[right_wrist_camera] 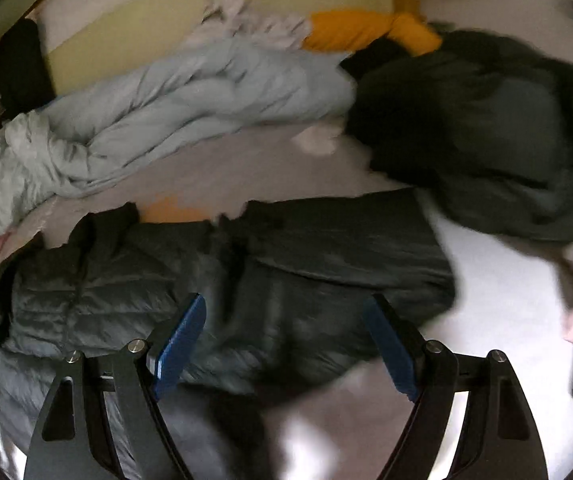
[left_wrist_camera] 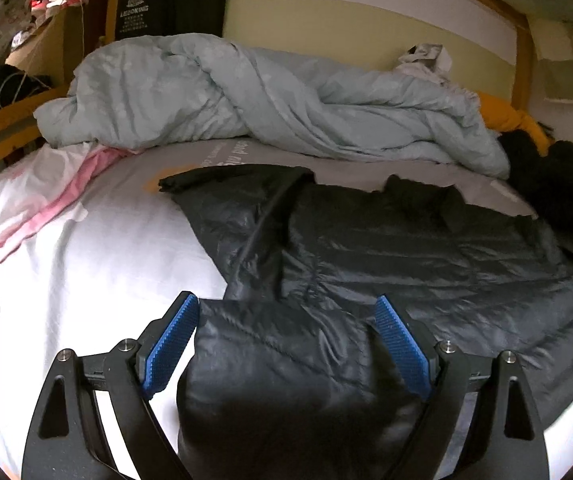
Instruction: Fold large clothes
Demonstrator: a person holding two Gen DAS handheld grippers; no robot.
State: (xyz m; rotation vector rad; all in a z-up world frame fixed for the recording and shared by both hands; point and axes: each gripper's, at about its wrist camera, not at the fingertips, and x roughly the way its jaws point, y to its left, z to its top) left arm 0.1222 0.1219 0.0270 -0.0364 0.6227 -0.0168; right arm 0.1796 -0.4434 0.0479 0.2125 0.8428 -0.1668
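Note:
A black puffer jacket (left_wrist_camera: 426, 248) lies spread on the white bed sheet (left_wrist_camera: 98, 264). My left gripper (left_wrist_camera: 286, 312) is open, and a bunched fold of the jacket (left_wrist_camera: 286, 360) sits between its blue pads (left_wrist_camera: 174, 344) without being clamped. In the right wrist view the same jacket (right_wrist_camera: 126, 280) lies flat with its collar at the far side. My right gripper (right_wrist_camera: 286, 312) is open and empty above the jacket's near edge. That view is motion-blurred.
A crumpled pale blue duvet (left_wrist_camera: 246, 96) lies along the far side of the bed. A dark garment pile (right_wrist_camera: 486, 128) and an orange cloth (right_wrist_camera: 366, 28) sit at the right. Pink fabric (left_wrist_camera: 46, 208) lies at the left. A wooden bed frame (left_wrist_camera: 524, 60) borders the back.

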